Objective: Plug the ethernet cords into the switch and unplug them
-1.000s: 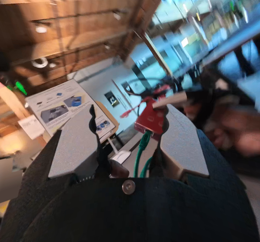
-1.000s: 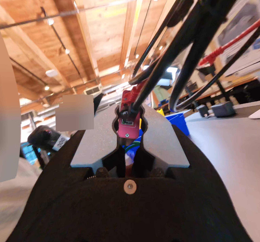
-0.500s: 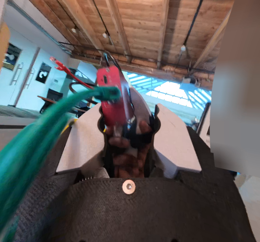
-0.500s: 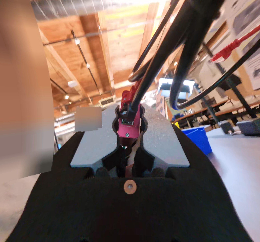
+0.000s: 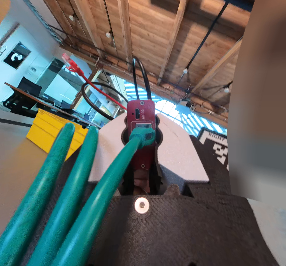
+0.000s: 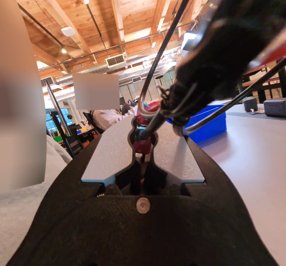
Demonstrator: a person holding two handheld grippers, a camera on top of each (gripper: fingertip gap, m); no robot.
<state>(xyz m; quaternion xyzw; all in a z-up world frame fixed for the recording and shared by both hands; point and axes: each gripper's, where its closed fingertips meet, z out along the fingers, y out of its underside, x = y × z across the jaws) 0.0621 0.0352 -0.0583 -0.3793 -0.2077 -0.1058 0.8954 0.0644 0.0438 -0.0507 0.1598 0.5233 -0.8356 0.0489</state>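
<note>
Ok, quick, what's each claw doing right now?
Left claw: jaws close around the green plug at the switch; grip cannot be told.
Right claw: closed on the switch.

The left hand-held gripper (image 5: 141,136) points upward, its two pale fingers (image 5: 111,147) closed in from either side on the red switch (image 5: 141,116), which stands upright between them. The right hand-held gripper (image 6: 141,136) also tilts upward; its grey fingers (image 6: 113,148) are drawn close together, pinching the far end of the same switch in the notch between their inner edges.
</note>
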